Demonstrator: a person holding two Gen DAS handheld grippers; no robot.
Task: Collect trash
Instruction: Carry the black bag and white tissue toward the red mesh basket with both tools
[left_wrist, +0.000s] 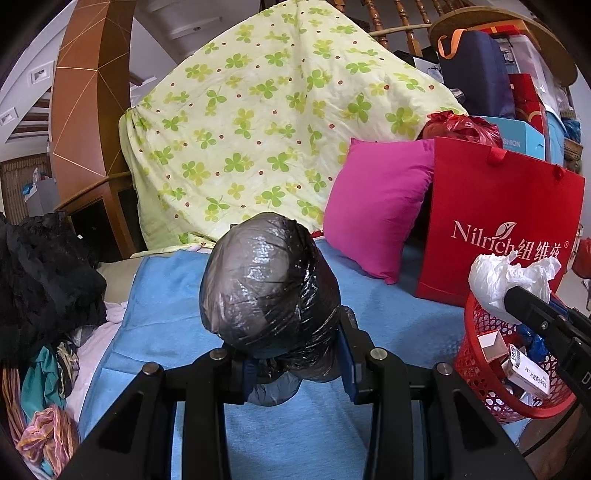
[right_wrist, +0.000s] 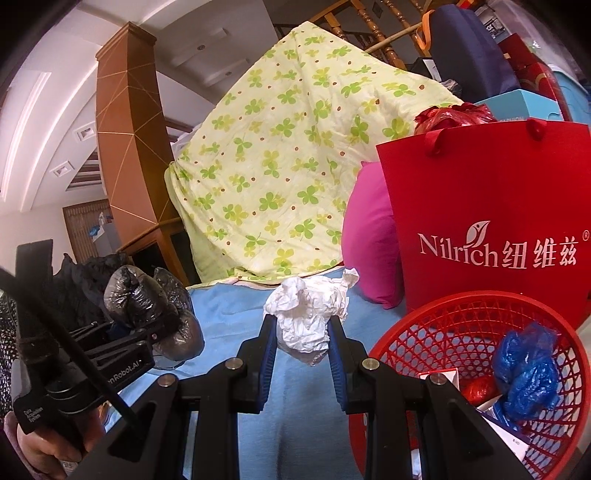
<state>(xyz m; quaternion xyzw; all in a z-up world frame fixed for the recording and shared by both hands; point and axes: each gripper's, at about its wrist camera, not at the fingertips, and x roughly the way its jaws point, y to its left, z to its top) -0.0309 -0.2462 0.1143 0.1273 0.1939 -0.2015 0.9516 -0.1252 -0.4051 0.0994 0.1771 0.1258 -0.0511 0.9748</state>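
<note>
Blue sheet (left_wrist: 155, 325) covers the bed; behind it a yellow-green clover-print quilt (left_wrist: 258, 122) is draped over something tall, with a wooden stair railing (left_wrist: 399, 22) at the back. Brown angular column (left_wrist: 88, 92) stands left of the quilt. Magenta pillow (left_wrist: 376, 206) leans beside a red paper bag (left_wrist: 498, 218) printed "Nilrich" plus 3 Chinese characters and an ® mark. Clothes pile (left_wrist: 44, 314) sits at the left edge of the bed.

Left gripper (left_wrist: 295, 363) is clamped on a dark grey crumpled plastic bag ball (left_wrist: 266, 280), held up above the blue sheet; blue pads press its lower part from both sides. In the right wrist view the same left gripper (right_wrist: 166, 328) shows "...nRobot.AI" on its body and a "Data Acquisition System" label near the handle, bag ball (right_wrist: 147, 299) in its grip.

Right gripper (right_wrist: 301, 347) is closed on a wad of crumpled white paper (right_wrist: 310, 314), held over the sheet just left of the red mesh basket (right_wrist: 443, 325). From the left wrist view the paper (left_wrist: 506, 280) sits above the basket rim (left_wrist: 476, 350).

Basket contents: blue plastic bag (right_wrist: 524, 373), something red and round (right_wrist: 480, 391), small white boxes (left_wrist: 524, 373) with a barcode label, text too small to read.
</note>
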